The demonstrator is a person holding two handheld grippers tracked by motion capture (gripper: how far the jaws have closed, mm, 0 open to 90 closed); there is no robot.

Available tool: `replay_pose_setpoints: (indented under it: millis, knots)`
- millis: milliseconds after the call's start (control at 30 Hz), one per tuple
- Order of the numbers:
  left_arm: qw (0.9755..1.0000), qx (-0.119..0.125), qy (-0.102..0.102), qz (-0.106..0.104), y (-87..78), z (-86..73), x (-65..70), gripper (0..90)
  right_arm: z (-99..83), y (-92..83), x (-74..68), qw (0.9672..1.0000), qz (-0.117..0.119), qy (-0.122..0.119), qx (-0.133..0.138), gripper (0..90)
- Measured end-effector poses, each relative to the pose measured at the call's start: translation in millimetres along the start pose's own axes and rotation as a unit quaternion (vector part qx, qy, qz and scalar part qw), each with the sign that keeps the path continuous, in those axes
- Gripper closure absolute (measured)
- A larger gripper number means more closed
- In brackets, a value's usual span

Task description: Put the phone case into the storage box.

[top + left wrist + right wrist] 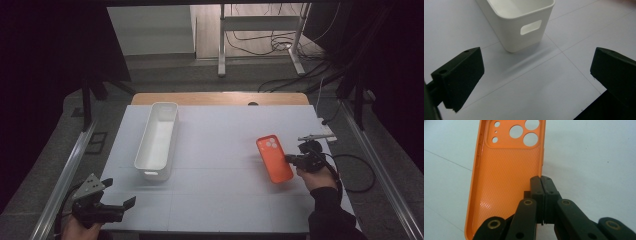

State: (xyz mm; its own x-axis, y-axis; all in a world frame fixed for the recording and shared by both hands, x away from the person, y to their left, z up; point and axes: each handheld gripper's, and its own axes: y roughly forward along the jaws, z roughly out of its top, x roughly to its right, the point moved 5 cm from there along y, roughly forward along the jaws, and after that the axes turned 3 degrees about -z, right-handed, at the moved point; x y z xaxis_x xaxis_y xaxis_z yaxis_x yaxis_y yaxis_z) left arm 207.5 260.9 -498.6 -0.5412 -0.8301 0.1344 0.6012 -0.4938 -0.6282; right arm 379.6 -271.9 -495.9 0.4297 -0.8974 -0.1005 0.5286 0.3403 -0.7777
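**Phone case held at its edge by the right gripper**

Orange phone case (274, 158) is on the right part of the white tabletop (225, 150), with its camera holes at the far end. In the right gripper view, the case (504, 182) shows its inner side, which has a fine dotted texture, and the camera cut-outs are at the top. The right gripper (291, 159) comes from the right side of the case, and its jaws are pressed together on the thin side wall of the case. In the right gripper view, the two black pads (541, 185) meet at this wall with almost no gap between them, so the right gripper (541, 180) is holding the case by its edge. Whether the case is lifted from the tabletop or lies on it, I cannot tell.

The left gripper (120, 194) is at the near left corner of the tabletop, well apart from the case. Its jaws stand wide, and nothing is between them. In the left gripper view, the left gripper (536, 72) points toward the short end of a long white bin (519, 22), which has a handle slot. The bin (157, 141) stands on the left part of the tabletop, near the left gripper but not touching it.
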Motion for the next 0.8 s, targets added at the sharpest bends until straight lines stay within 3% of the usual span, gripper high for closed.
replay_pose_setpoints:
  millis: [333, 700, 800]
  knots:
    - [1.0, -0.004, 0.0, -0.001, 0.6, 0.8, -0.1, 0.0, 3.8, -10.0, -8.0, 0.9996, 0.008, -0.01, 0.025, 88.8]
    - [0.9992, 0.008, -0.016, -0.036, 7.6, 11.4, 2.3, 0.0, 7.4, -19.7, -13.5, 0.9981, 0.01, -0.024, 0.056, 88.7]
    - [0.999, 0.014, -0.007, -0.042, 10.5, 17.1, 4.8, 0.0, 8.1, -21.6, -14.9, 0.9976, 0.012, -0.025, 0.064, 88.7]
